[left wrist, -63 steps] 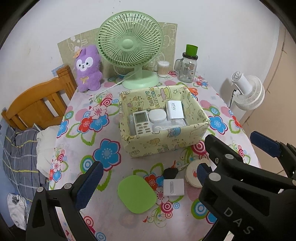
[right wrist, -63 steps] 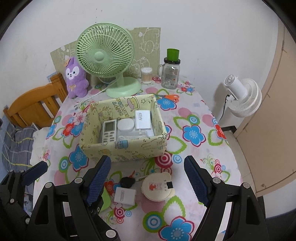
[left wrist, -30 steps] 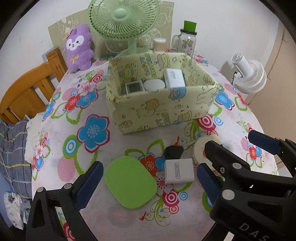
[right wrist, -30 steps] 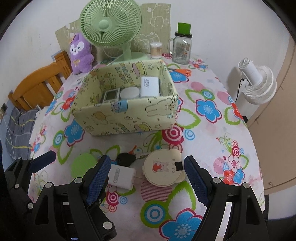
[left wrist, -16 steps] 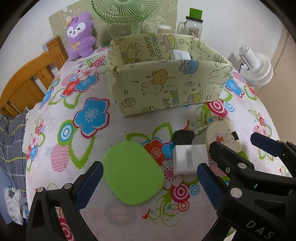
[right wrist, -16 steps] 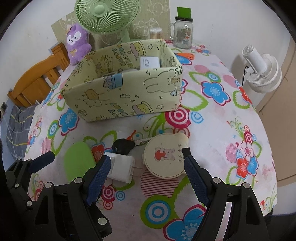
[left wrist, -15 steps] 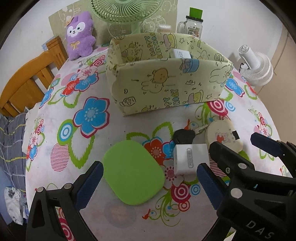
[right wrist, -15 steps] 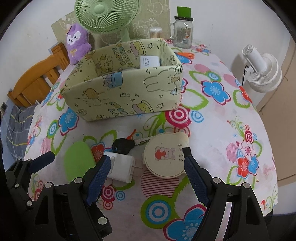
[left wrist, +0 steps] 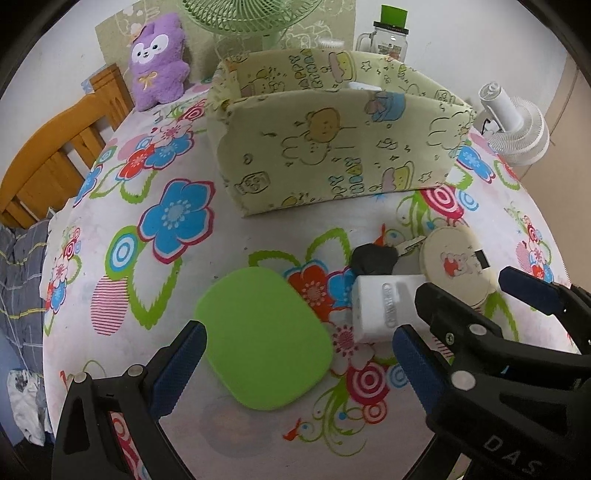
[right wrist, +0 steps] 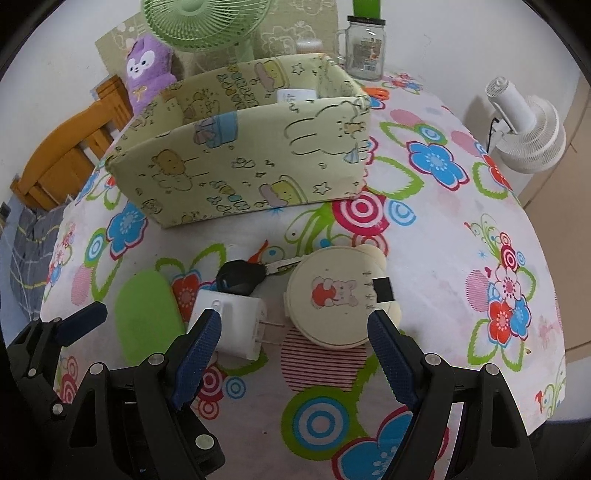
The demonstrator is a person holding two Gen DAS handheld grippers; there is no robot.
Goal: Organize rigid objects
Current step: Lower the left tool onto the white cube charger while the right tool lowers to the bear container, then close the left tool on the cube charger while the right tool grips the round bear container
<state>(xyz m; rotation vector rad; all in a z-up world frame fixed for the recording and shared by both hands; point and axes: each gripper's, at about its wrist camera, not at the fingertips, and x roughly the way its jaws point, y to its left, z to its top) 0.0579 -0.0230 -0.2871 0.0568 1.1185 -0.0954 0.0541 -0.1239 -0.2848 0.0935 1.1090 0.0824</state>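
Note:
A flat green rounded pad point(left wrist: 264, 338) lies on the flowered tablecloth, between the fingers of my open left gripper point(left wrist: 295, 369), which hangs low just over it. My open right gripper point(right wrist: 293, 354) hovers low in front of a round cream case with a bear print point(right wrist: 338, 297). A white plug charger point(right wrist: 232, 325) and a black car key point(right wrist: 242, 277) lie between pad and case. Behind them stands the yellow cartoon-print box point(right wrist: 243, 155); only a white charger top point(right wrist: 295, 96) shows over its rim.
A green desk fan point(right wrist: 207, 22), a purple plush point(right wrist: 146, 70) and a glass jar with green lid point(right wrist: 364, 48) stand behind the box. A wooden chair point(left wrist: 55, 162) is at the table's left, a white floor fan point(right wrist: 528, 129) at the right.
Both grippers have come down and forward toward the table; the pad, charger, key and case now loom larger. Both stay open. No object has moved.

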